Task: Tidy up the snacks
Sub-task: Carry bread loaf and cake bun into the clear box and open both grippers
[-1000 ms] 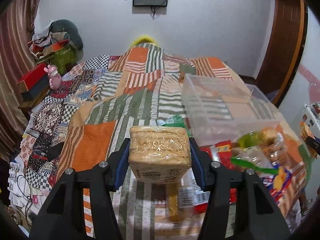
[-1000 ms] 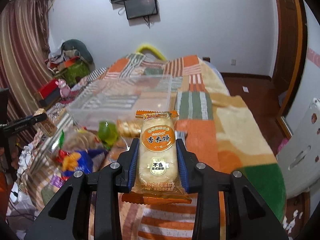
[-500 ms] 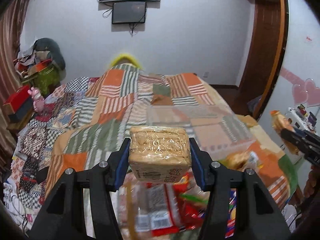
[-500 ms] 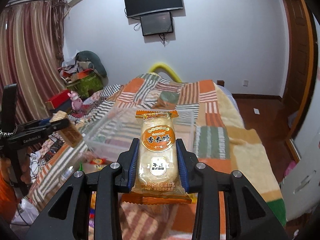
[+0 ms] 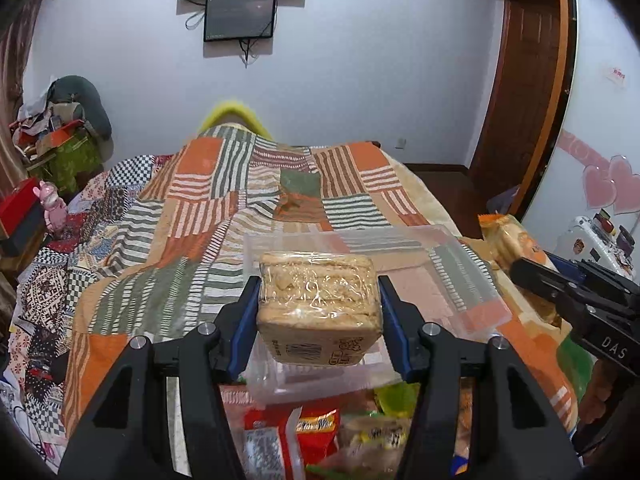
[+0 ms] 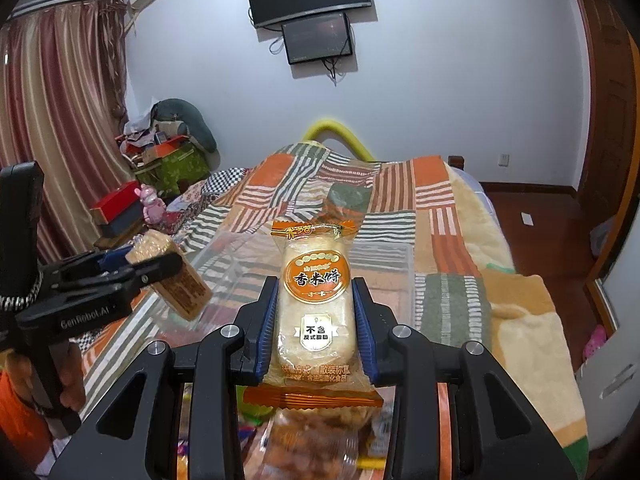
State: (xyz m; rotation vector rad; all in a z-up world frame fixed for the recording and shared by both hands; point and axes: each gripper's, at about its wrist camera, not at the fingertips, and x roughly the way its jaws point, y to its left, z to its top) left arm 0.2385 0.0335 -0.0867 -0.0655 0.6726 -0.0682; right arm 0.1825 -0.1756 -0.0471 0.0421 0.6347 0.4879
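My left gripper (image 5: 318, 312) is shut on a clear-wrapped stack of tan crackers (image 5: 318, 304), held above the near end of a clear plastic bin (image 5: 460, 264) on the bed. My right gripper (image 6: 316, 320) is shut on an orange-labelled rice cracker packet (image 6: 316, 304), also above the bin (image 6: 384, 256). The left gripper with its crackers (image 6: 168, 272) shows at the left of the right wrist view. The right gripper with its packet (image 5: 508, 240) shows at the right of the left wrist view. A pile of loose snack packets (image 5: 312, 436) lies just below both grippers.
The bin and snacks rest on a striped patchwork blanket (image 5: 200, 216) covering the bed. A cluttered side table with a red box (image 6: 116, 208) and pink toy stands left. A white appliance (image 5: 592, 240) is at the right, a wooden door (image 5: 528, 80) beyond.
Both grippers rose and tilted up from the snack pile. The bin now sits right under the held snacks, and each gripper has come into the other's view.
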